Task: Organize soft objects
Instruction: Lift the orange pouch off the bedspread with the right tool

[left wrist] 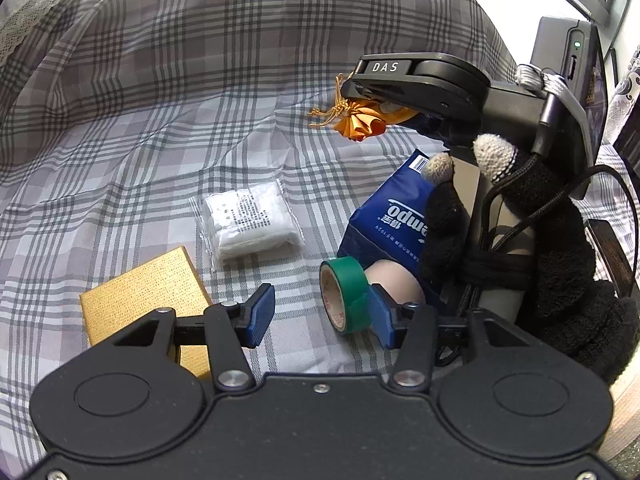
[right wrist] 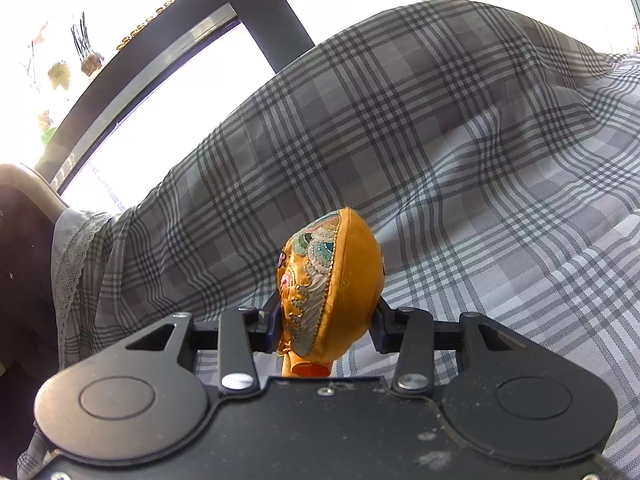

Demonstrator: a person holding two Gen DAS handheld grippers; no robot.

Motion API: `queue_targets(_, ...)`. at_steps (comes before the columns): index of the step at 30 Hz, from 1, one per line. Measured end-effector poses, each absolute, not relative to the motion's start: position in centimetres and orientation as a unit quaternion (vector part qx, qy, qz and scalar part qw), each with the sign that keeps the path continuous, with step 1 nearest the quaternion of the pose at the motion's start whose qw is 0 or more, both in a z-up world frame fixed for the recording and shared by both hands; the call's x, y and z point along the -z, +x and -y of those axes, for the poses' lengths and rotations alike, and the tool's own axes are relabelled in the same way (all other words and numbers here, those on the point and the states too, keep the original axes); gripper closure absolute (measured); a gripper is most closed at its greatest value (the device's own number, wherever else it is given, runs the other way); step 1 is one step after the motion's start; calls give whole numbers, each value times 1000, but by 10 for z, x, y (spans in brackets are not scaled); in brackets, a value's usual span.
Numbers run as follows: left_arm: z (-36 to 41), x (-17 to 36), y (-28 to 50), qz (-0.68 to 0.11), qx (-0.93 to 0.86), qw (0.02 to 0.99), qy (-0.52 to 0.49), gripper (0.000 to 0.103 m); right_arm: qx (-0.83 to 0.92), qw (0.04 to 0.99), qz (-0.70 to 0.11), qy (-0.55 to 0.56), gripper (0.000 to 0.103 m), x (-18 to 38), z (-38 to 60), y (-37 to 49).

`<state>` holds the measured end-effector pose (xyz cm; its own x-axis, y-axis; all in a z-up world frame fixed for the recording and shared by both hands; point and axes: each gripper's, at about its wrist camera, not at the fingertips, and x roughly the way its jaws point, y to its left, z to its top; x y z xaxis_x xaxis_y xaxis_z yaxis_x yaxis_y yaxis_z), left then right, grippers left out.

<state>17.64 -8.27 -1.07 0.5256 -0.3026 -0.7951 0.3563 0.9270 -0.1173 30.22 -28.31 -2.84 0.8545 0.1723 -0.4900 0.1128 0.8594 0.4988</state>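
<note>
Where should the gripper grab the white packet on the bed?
Probably across the white packet at its two long sides, coming from above. It lies flat on the bedsheet with open cloth all around, and its soft, squashy filling should let the pads pinch it.

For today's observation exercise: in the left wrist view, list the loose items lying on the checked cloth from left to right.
Gold box → clear packet of white cloth → green tape roll → blue tissue pack. The orange pouch is left out: it is held up in the right tongs, not lying down.
</note>
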Motion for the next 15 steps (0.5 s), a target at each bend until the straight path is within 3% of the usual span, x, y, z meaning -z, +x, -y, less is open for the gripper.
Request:
queue_targets(9,83,12,179,-456,190,869,17,57,-19,922,-264,283,62,29,287,301)
queue_targets(12,82,16,178,-466,173,867,27,52,-20,922,-263,284,62,30,287,300)
queue_targets(15,78,21,178,-477,138,867,39,57,-20,922,-262,285,62,30,287,299)
